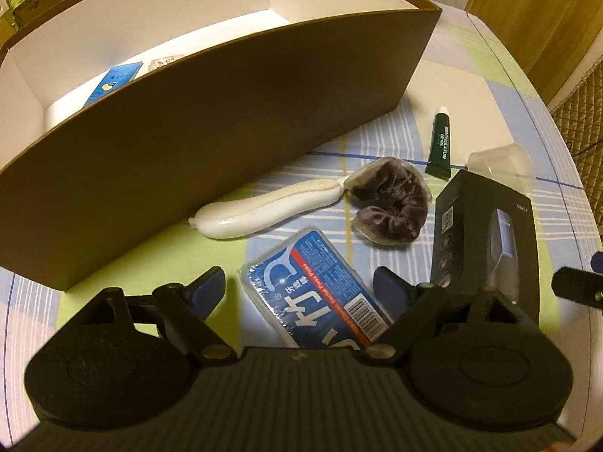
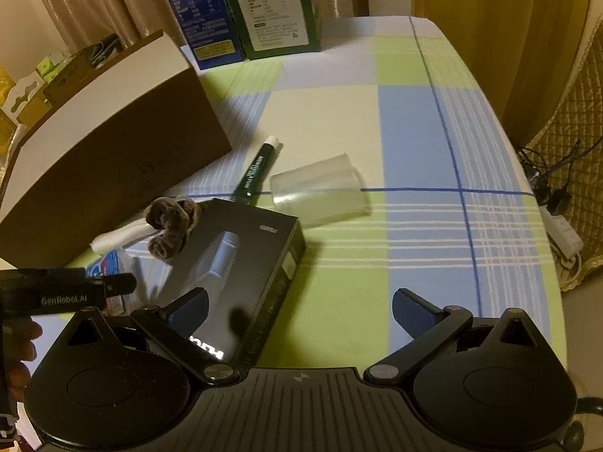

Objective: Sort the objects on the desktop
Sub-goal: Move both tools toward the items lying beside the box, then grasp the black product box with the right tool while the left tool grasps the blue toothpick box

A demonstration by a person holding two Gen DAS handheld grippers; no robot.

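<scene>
Left gripper [image 1: 299,293]: jaws wide apart, floss pack [image 1: 312,293] lying between them, not clamped | right gripper [image 2: 299,309]: jaws wide apart, holding nothing, left finger over black box [image 2: 245,267] | brown box [image 1: 211,128]: open, blue packet [image 1: 113,83] inside | just beside it: white tube [image 1: 264,207], scrunchie [image 1: 392,203], green tube [image 1: 441,143], clear cup [image 1: 501,158]

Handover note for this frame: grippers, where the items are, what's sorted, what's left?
Left gripper: open, straddling the floss pack, nothing held.
Right gripper: open, empty, its left finger over the black box.
Done: a blue packet and a white sachet lie in the brown box.
Left on the table: floss pack, black box, white pouch, scrunchie, green tube, clear cup.
</scene>
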